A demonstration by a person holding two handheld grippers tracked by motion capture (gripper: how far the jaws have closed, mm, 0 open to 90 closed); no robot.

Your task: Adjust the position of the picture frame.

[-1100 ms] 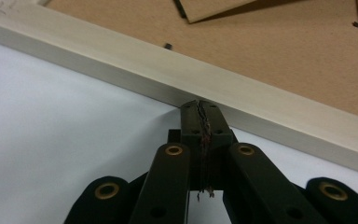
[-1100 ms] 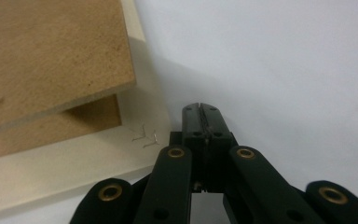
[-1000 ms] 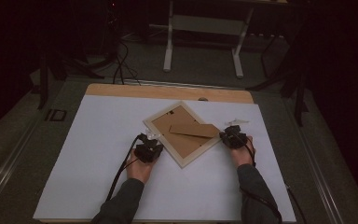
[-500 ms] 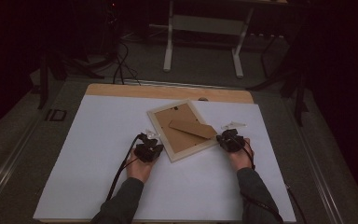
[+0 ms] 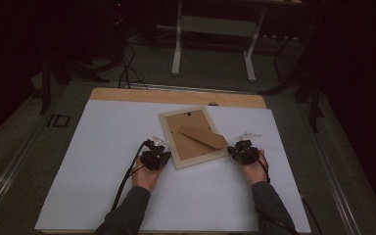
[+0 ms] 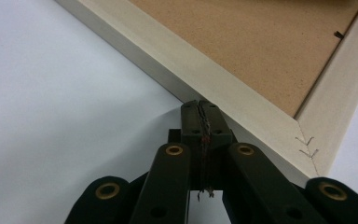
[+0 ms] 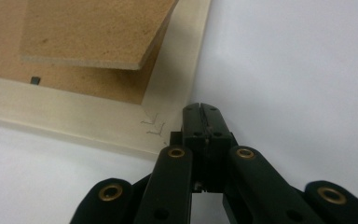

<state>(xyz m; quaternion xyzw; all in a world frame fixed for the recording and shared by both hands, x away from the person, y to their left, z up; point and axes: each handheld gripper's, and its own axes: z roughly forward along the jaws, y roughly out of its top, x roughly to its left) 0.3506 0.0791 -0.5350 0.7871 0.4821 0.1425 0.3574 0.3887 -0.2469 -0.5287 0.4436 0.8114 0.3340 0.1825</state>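
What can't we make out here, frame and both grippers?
- Picture frame, high view: it lies back up, so its front is hidden underneath.
- Left gripper, left gripper view: shut tips meet the frame's edge; real contact can't be told.
- Right gripper, right gripper view: same doubt at the frame's corner.
- Two small clear bits, high view: too small to identify.

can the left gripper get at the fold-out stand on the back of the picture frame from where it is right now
Probably yes. The left gripper sits shut against the frame edge, and the stand lies on the open backing with nothing over it. It would have to lift over the rim and open its fingers.
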